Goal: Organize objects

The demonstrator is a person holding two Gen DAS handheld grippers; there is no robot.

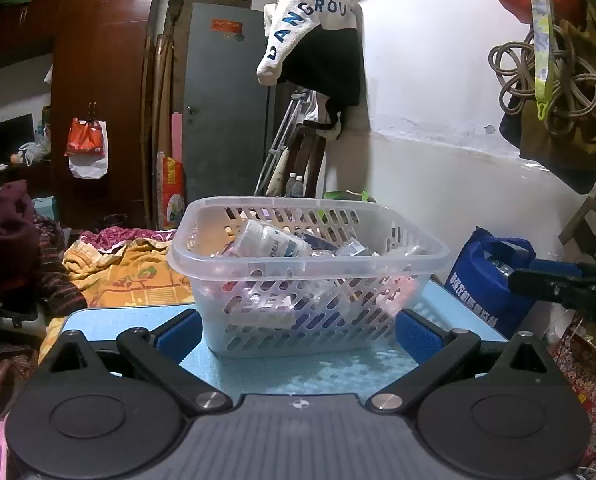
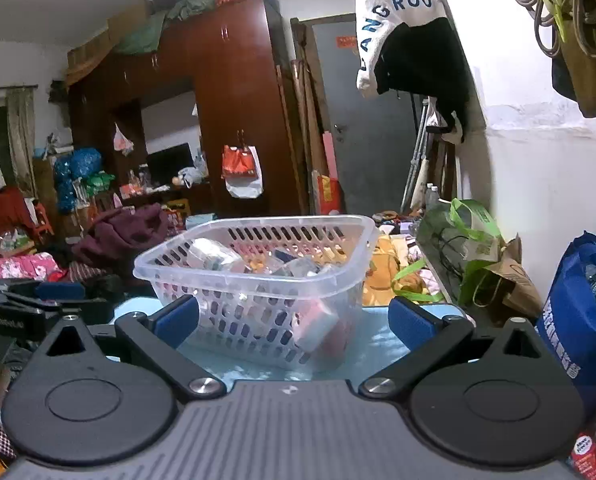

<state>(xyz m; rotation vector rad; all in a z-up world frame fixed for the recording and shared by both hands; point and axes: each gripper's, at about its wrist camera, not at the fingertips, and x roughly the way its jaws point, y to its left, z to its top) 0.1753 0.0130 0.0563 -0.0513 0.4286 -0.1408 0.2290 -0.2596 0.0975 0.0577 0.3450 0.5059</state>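
Observation:
A clear plastic basket (image 1: pixel 310 268) with slotted walls stands on a light blue table (image 1: pixel 318 372). It holds a white bottle (image 1: pixel 274 242) and several small packets and boxes. My left gripper (image 1: pixel 298 328) is open, its blue pads level with the basket's lower sides, just in front of it. In the right wrist view the same basket (image 2: pixel 258 280) stands ahead, and my right gripper (image 2: pixel 294 318) is open and empty in front of it. The right gripper also shows at the right edge of the left wrist view (image 1: pixel 570 284).
A blue bag (image 1: pixel 486 276) with a water bottle stands right of the table, also in the right wrist view (image 2: pixel 582 312). A green bag and a brown paper bag (image 2: pixel 486 264) sit by the wall. Bedding and clothes (image 1: pixel 114 268) lie behind and left.

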